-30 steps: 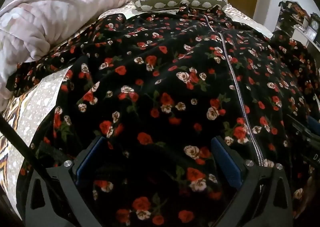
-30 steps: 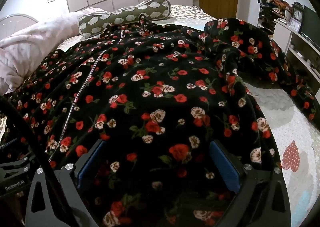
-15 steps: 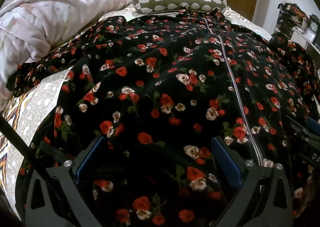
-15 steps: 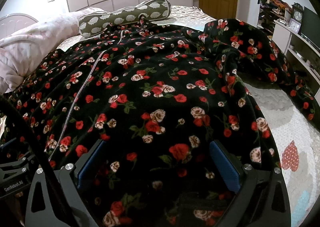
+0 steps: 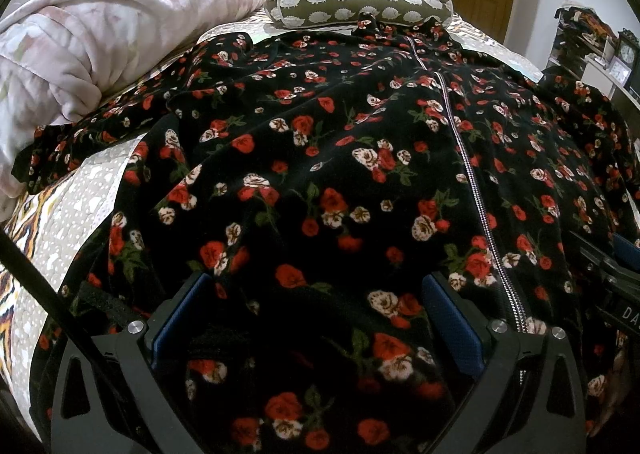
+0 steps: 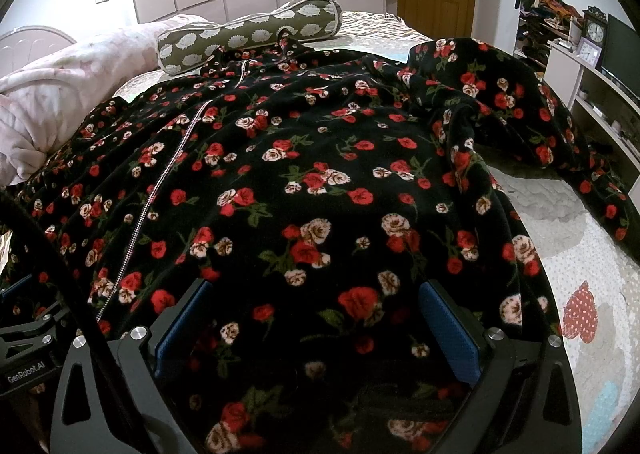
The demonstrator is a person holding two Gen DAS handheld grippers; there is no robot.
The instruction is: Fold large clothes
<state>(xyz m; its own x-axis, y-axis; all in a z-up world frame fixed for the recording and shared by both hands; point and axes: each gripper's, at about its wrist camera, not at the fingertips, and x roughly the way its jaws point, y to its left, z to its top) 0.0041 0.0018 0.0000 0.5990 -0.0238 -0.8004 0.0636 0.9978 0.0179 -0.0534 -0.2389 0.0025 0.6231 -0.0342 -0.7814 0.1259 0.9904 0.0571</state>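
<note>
In the left wrist view, the left gripper (image 5: 316,318) is seen with its fingers (image 5: 448,324) set wide apart over the near hem of the floral robe (image 5: 340,157), nothing being clamped; fabric lies between and below them, though contact cannot be judged. The robe is spread front-up across the bed (image 5: 76,209), its zipper (image 5: 476,189) running away just outside the right-hand finger toward a hedgehog bolster (image 5: 360,7) far ahead, probably so that sleeves and sides can be folded inward. A pink duvet (image 5: 92,45) is shown beyond the left-hand finger, with one sleeve (image 5: 100,133) stretched flat beneath it, a detail hardly seen from the other camera. In the right wrist view, the right gripper (image 6: 316,318) is likewise held with fingers (image 6: 446,328) apart above the hem, gripping nothing. Here alone the other sleeve (image 6: 520,117) is shown bunched and draped toward the bed's edge, beyond the right-hand finger, and a shelf unit (image 6: 592,73) with clocks is revealed. The first fold is judged not yet begun.
</note>
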